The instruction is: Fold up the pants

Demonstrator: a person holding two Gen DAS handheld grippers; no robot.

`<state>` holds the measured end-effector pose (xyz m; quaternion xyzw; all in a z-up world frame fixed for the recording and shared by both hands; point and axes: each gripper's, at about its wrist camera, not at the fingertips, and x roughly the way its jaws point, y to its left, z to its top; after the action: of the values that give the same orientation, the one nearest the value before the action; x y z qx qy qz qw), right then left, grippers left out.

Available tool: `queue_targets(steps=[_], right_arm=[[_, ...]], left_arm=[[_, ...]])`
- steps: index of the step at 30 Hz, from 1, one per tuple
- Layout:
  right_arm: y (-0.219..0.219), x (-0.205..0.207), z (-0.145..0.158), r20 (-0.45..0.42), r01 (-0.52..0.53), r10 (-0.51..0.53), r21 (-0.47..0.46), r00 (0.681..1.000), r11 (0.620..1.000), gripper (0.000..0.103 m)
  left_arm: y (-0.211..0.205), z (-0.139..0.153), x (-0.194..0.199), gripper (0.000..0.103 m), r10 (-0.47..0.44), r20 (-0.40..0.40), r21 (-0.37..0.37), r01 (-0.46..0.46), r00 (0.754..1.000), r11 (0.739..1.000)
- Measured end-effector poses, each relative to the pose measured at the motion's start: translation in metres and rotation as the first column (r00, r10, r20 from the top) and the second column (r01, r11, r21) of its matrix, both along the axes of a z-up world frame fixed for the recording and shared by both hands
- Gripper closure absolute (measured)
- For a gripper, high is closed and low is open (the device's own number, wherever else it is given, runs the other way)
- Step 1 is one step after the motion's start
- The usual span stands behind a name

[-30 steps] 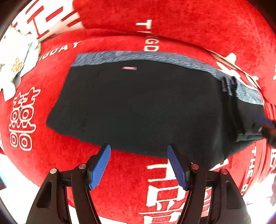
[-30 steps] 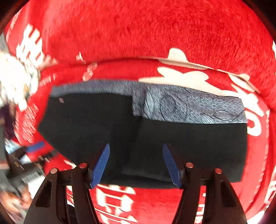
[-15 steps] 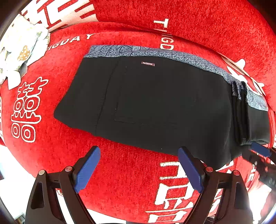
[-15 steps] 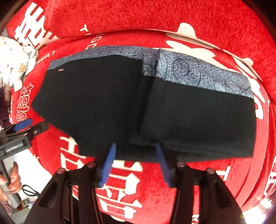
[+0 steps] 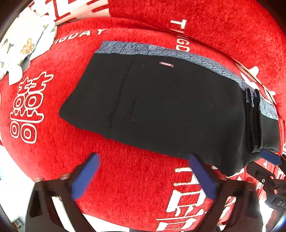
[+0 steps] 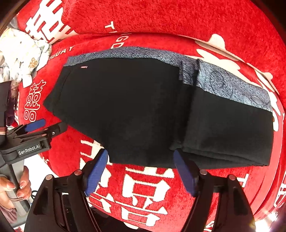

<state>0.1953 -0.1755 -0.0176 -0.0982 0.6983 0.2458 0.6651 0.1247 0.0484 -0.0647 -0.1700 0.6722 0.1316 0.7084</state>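
Observation:
Black pants (image 5: pixel 169 107) with a grey patterned waistband lie flat on a red sofa seat (image 5: pixel 139 178). Their right part is folded over, making a thicker stack (image 6: pixel 228 132). My left gripper (image 5: pixel 143 169) is open and empty, just short of the pants' near edge. My right gripper (image 6: pixel 141 164) is open and empty, with its fingertips at the near edge beside the folded stack. The left gripper also shows in the right wrist view (image 6: pixel 34 132), and the right gripper in the left wrist view (image 5: pixel 270 158).
The sofa cover is red plush with white characters, and its backrest (image 6: pixel 160 16) rises behind the pants. A crumpled white patterned cloth (image 5: pixel 23 42) lies at the far left of the seat. The seat's front edge falls away below the grippers.
Both grippers have pulled back from the pants toward the seat's front edge. The right gripper's jaws have opened wider again. The pants have stayed put.

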Motion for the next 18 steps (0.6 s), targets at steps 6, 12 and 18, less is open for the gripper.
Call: queue_targets(steps=[6,12,18], right_arm=[[0.011,0.001,-0.012,-0.023,0.004,-0.004,-0.010,1.000,1.000,0.021],[0.017,-0.005,-0.030,-0.068,0.001,-0.003,-0.032,0.998,0.999,0.021],[0.021,-0.011,-0.036,-0.072,-0.011,0.008,-0.044,0.997,0.999,0.020]], left_arm=[[0.014,-0.005,-0.004,0.001,0.029,-0.011,-0.026,-0.029,1.000,0.999],[0.035,-0.016,-0.010,0.001,0.078,-0.052,-0.034,-0.080,0.996,0.996],[0.066,-0.023,-0.017,0.001,0.131,-0.044,-0.062,-0.133,0.990,0.989]])
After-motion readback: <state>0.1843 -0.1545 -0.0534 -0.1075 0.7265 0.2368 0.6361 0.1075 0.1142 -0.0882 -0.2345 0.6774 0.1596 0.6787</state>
